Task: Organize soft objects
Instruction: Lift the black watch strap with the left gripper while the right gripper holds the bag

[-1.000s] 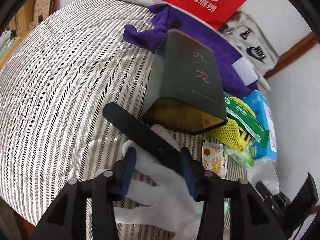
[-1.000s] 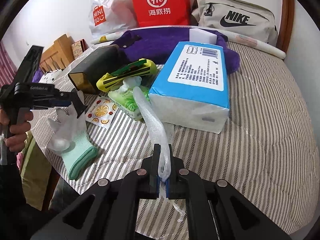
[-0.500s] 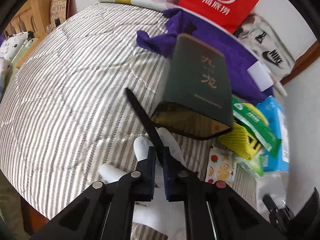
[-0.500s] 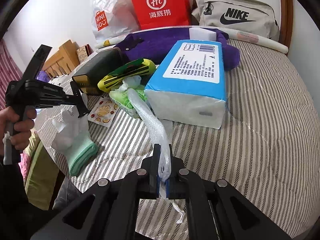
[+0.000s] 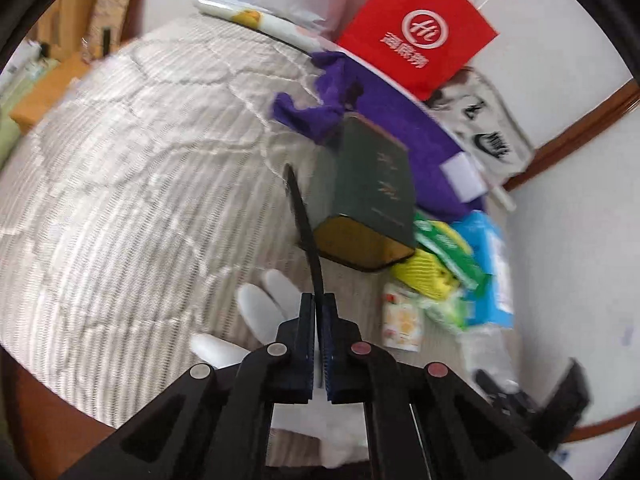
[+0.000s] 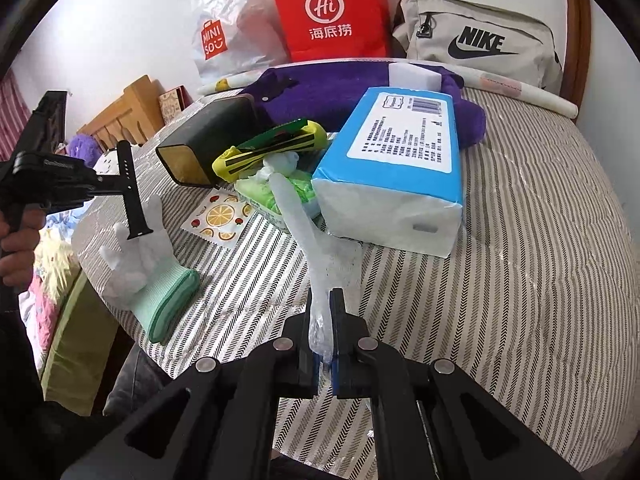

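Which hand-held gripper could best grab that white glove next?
Neither is free yet. The left hand-held gripper hovers just above the white glove but grips a black strap; the right hand-held gripper grips bubble wrap farther off. Left, probably.

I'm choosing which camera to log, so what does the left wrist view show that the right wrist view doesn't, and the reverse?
Only the left wrist view: the left gripper from behind, its jaws shut on the black strap, plus the bare striped half of the bed cover.

Only the right wrist view: the right gripper shut on the bubble wrap, the glove's mint cuff, and the hand holding the left gripper.

Both: the dark green box, blue tissue pack, purple cloth, red bag, white glove.
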The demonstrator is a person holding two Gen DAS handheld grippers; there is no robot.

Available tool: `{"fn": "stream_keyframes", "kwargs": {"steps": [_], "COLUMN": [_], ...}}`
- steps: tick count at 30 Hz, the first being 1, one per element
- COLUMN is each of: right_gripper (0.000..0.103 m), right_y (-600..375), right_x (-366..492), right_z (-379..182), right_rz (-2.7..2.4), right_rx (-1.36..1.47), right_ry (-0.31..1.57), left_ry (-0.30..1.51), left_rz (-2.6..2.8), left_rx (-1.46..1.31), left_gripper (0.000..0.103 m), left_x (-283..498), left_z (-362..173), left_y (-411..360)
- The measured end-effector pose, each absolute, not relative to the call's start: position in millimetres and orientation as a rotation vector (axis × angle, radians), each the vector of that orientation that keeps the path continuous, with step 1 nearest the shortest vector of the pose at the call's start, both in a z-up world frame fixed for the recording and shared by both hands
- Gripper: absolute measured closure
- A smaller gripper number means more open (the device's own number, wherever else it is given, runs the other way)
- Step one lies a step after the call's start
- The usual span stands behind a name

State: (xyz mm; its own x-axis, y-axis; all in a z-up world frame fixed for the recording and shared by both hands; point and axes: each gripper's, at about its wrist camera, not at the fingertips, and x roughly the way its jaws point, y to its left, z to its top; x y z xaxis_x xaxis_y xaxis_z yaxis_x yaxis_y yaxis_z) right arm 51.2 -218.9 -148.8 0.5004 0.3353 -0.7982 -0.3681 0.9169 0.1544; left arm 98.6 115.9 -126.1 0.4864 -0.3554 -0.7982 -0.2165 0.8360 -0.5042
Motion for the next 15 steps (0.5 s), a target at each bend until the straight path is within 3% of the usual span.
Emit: {"fn": "stream_keyframes", "kwargs": {"steps": [15], "right_gripper": [0.099], "right_y": [-228], "right_x": [36], "right_z": [-137], "right_rz": [0.351], "right_rx": [-0.051], "right_ry": [0.932], "left_ry": [1.036], "left_rz": [-0.240], "left_rx": [-0.633], "left_gripper": [0.099], "left_x": [88], "left_z": [-123], "left_y": [105]}}
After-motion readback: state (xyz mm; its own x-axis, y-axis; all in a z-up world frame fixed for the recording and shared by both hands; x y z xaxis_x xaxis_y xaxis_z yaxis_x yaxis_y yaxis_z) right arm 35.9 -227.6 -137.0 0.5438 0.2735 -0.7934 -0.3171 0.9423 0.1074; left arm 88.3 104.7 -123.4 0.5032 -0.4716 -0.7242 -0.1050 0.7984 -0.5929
